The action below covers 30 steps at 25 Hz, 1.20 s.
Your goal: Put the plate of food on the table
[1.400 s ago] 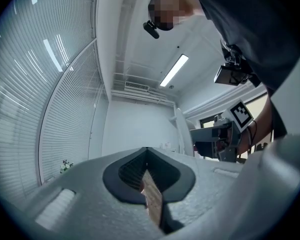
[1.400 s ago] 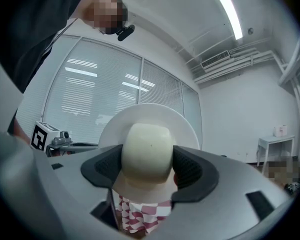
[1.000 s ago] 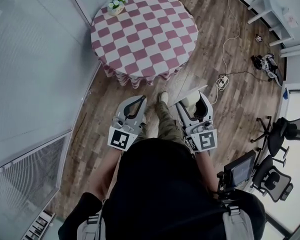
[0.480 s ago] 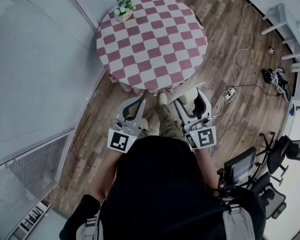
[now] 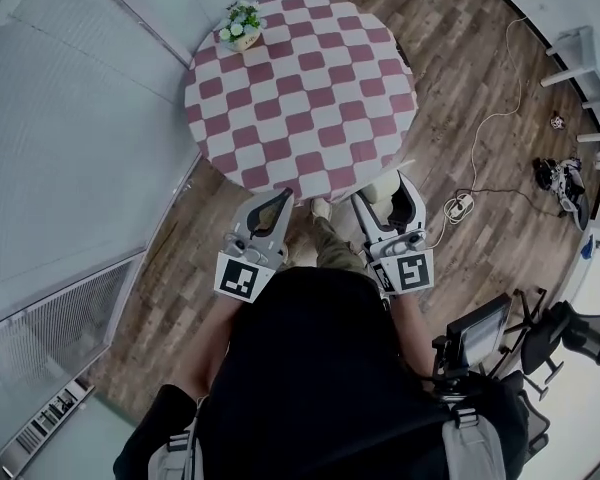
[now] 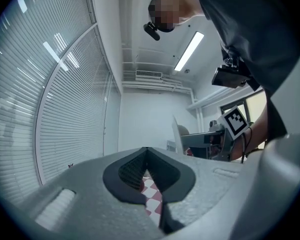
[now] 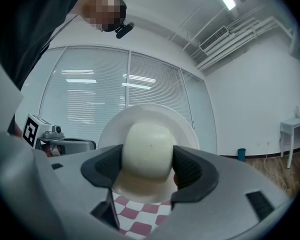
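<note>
Plate of food (image 7: 149,113) is up in the air right at the near edge of the bench (image 5: 300,78) and not resting on it. We'd call this the carry-in step, just ahead of the set-down. The right tongs (image 7: 147,170) are closed on the pale rounded lump of food (image 7: 147,149), one pad each side, with the white plate behind it. How the plate itself is gripped, we can't tell. The left tongs (image 6: 147,159) are closed tip to tip with nothing between them, just checked cloth (image 6: 152,199) showing past the pads.

The plate's round, so there's no real long axis. It's tipped up, with its face turned back toward the tongs and its far rim high. In the head view it's only a thin white line lying roughly along the bench edge.

Next move, we reckon: reach forward over the cloth, level the plate, and lower it well clear of the flower pot (image 5: 242,23). Only then let go.
</note>
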Each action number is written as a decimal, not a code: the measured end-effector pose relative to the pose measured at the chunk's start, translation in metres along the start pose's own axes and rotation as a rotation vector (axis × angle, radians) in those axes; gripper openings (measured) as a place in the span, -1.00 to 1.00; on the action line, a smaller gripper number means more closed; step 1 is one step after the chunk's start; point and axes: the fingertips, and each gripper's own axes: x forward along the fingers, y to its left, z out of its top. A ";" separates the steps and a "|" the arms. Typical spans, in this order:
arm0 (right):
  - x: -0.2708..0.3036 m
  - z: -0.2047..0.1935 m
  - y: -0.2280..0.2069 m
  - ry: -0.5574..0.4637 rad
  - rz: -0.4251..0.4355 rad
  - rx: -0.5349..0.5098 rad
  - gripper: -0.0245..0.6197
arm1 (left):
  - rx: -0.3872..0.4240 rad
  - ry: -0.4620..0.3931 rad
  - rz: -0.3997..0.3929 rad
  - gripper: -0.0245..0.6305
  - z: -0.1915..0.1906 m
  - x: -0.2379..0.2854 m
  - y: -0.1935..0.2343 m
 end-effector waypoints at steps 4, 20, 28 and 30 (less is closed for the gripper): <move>0.013 -0.008 -0.038 0.017 0.037 -0.002 0.05 | 0.027 0.015 0.040 -0.94 0.001 0.026 -0.002; 0.085 -0.015 -0.092 0.102 0.126 -0.075 0.05 | -0.001 0.092 0.176 -0.94 -0.026 0.027 0.034; 0.133 -0.010 -0.105 0.192 0.229 -0.098 0.05 | -0.033 0.099 0.227 -0.94 -0.031 0.015 0.058; 0.147 -0.007 -0.111 0.231 0.248 -0.110 0.05 | -0.043 0.092 0.250 -0.94 -0.030 0.012 0.067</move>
